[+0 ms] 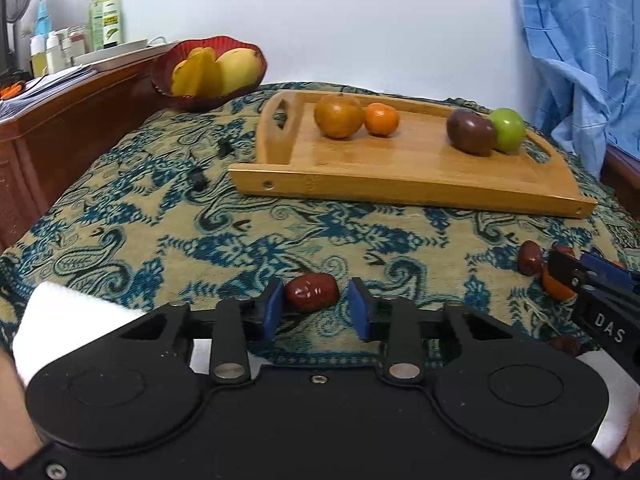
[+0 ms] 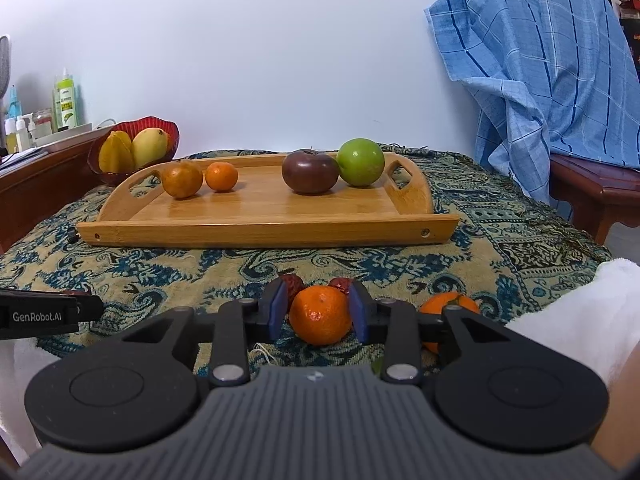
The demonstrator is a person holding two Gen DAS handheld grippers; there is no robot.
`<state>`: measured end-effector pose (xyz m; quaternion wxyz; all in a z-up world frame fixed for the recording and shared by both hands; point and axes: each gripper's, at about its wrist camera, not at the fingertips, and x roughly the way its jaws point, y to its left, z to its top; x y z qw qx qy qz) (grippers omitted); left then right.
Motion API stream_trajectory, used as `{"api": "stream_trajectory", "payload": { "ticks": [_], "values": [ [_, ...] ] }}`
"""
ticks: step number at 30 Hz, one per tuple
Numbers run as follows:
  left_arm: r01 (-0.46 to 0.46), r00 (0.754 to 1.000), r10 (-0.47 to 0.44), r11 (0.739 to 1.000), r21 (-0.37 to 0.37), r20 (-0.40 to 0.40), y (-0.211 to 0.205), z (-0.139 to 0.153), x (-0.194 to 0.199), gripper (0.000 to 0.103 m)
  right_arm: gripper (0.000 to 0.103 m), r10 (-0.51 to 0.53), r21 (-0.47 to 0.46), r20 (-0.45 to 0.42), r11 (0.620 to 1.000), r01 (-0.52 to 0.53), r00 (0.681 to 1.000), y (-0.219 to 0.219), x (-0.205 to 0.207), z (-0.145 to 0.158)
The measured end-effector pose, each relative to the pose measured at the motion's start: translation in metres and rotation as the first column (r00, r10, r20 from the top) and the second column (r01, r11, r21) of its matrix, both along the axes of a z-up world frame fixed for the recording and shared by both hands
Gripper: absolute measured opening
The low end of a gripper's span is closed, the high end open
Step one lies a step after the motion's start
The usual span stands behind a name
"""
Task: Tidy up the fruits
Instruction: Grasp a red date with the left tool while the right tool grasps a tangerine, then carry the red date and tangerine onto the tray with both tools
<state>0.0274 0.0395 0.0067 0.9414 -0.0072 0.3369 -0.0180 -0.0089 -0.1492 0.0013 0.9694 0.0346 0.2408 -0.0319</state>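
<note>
Paisley cloth (image 2: 500,256) covers your bench, a wooden tray (image 2: 264,232) behind. Your left hand-held gripper (image 1: 313,308) gapes around a glossy red jujube (image 1: 311,291); your right hand-held gripper (image 2: 319,312) brackets a dimpled mandarin (image 2: 320,315), contact unclear.

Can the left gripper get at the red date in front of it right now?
Probably yes. The left gripper is open with the red date lying between its blue pads on the patterned cloth; nothing blocks it.
</note>
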Motion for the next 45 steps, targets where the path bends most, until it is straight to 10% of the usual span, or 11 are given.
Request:
{"api": "stream_trajectory", "payload": {
  "ticks": [15, 45],
  "values": [
    [0.045, 0.999, -0.046, 0.997, 0.058, 0.006, -0.021, -0.006, -0.004, 0.029, 0.042, -0.037, 0.136, -0.078, 0.990, 0.047, 0.996, -0.013, 0.012, -0.010],
    [0.078, 0.996, -0.081, 0.994, 0.073, 0.028, -0.027, 0.002, -0.018, 0.029, 0.040, -0.020, 0.116, -0.058, 0.993, 0.027, 0.998, -0.007, 0.006, -0.008]
  ]
}}
